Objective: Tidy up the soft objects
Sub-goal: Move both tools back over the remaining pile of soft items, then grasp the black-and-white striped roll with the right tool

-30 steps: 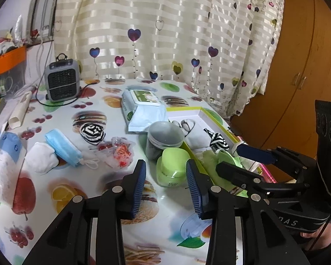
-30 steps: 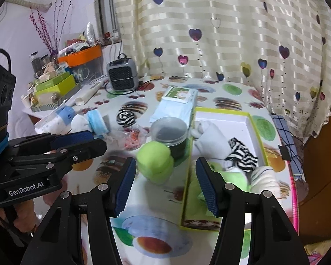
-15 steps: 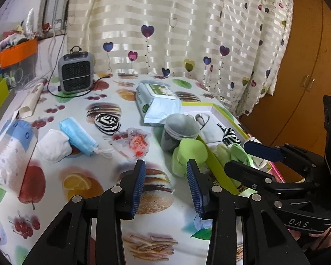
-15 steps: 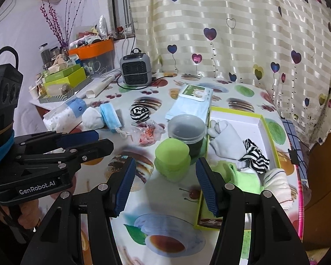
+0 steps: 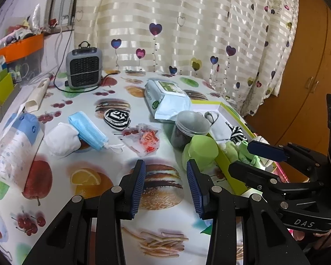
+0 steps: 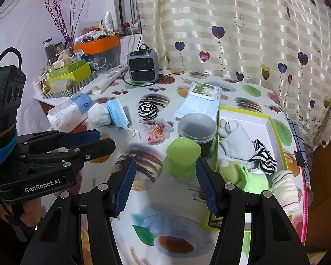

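A yellow-green box (image 6: pixel 273 130) on the table's right holds white, striped and green socks (image 6: pixel 238 143). A rolled striped sock (image 5: pixel 117 119), a white sock ball (image 5: pixel 63 139) and a blue face mask (image 5: pixel 88 130) lie on the tablecloth at the left; they also show in the right wrist view: striped sock (image 6: pixel 147 110), white ball (image 6: pixel 98 115), mask (image 6: pixel 117 114). My left gripper (image 5: pixel 165 181) is open and empty above the table's near part. My right gripper (image 6: pixel 165 185) is open and empty, near a green cup (image 6: pixel 182 156).
A dark lidded jar (image 6: pixel 197 130), a wet-wipes pack (image 6: pixel 200 101), a crinkled snack wrapper (image 6: pixel 157 131), a tissue pack (image 5: pixel 13 150) and a small grey heater (image 5: pixel 84 68) stand on the table. Cluttered boxes (image 6: pixel 70 75) sit at the far left. Curtains hang behind.
Both grippers have pulled back toward me and a little left; the table objects look farther away. Both stay open and empty.
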`<state>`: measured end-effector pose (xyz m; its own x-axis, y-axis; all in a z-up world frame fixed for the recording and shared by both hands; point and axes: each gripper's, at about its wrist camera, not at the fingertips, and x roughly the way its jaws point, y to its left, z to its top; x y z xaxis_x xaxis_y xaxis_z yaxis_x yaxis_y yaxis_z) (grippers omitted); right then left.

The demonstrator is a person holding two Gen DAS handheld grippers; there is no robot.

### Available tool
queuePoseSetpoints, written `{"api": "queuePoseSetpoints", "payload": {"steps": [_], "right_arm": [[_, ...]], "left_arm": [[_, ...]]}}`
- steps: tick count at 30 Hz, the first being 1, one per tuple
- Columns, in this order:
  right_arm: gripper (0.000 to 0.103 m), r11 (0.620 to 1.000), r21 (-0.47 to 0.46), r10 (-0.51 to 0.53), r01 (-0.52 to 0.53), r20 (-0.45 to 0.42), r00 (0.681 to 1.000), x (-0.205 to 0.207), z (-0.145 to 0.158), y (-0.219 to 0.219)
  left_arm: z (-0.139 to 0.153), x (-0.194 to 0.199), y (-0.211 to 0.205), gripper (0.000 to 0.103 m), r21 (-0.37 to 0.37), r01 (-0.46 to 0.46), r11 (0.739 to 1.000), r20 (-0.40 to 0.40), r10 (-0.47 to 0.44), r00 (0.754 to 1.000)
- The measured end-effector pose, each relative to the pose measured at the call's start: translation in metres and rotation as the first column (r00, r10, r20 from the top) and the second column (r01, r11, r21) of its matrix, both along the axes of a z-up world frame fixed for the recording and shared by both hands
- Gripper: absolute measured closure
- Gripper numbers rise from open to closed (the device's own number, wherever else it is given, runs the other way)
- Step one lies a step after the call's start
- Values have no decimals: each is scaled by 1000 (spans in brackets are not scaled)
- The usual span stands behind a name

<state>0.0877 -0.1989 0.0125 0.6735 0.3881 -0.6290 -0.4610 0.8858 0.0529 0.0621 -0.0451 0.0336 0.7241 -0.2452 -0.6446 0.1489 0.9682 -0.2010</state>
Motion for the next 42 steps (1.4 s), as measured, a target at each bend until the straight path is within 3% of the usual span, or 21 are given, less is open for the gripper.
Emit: {"api": "queuePoseSetpoints", "payload": {"steps": [20, 42], "right_arm": [[46, 999, -17, 42, -43, -27, 999, 13, -5, 32], [46, 996, -38, 82, -85, -83, 993, 65, -20, 82]], "left_arm": [[-15, 8, 54, 66, -34, -95, 995, -28, 94, 995], [-35, 30, 111, 66, -66, -198, 978, -65, 194, 979]]}}
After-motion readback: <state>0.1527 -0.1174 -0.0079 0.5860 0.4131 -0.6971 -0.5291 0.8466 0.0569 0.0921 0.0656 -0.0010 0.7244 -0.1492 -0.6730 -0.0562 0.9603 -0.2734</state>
